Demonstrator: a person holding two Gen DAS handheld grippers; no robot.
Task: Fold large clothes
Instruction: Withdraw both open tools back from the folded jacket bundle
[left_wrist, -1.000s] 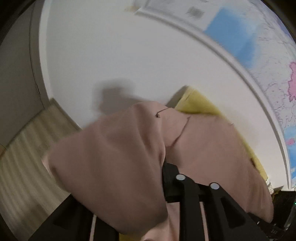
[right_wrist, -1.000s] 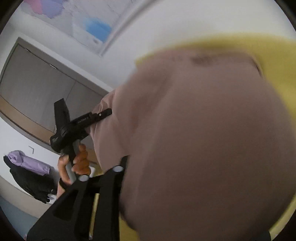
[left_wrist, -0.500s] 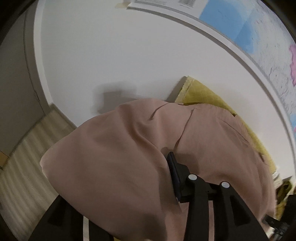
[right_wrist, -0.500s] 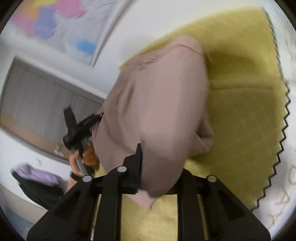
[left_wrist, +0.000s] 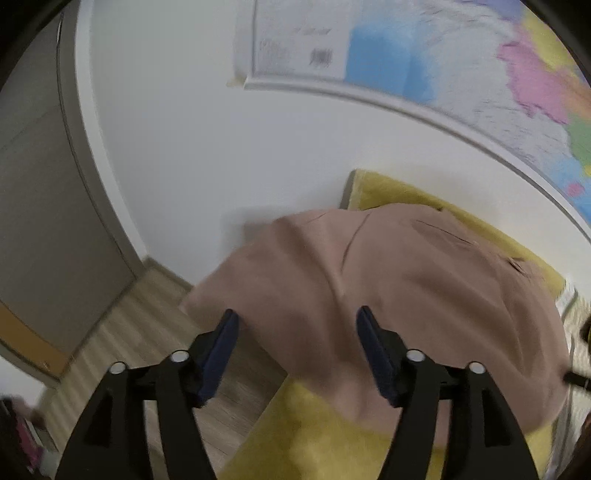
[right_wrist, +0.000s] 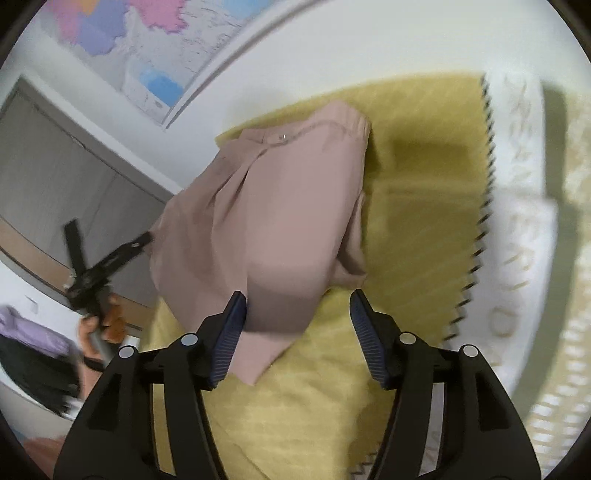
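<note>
Opening wide, left claw (left_wrist: 295, 325) and right claw (right_wrist: 297, 314), both empty, above folded pink trousers (right_wrist: 280, 206) lying mid-frame on yellow blanket (right_wrist: 417, 229).

A colourful map (left_wrist: 461, 66) hangs on the white wall (left_wrist: 192, 147), with a grey door (left_wrist: 44, 229) and wooden floor (left_wrist: 147, 317) at left.

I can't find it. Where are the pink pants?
In the right wrist view, the pink pants lie folded on the yellow blanket, just ahead of the right gripper, below the wall map.
</note>
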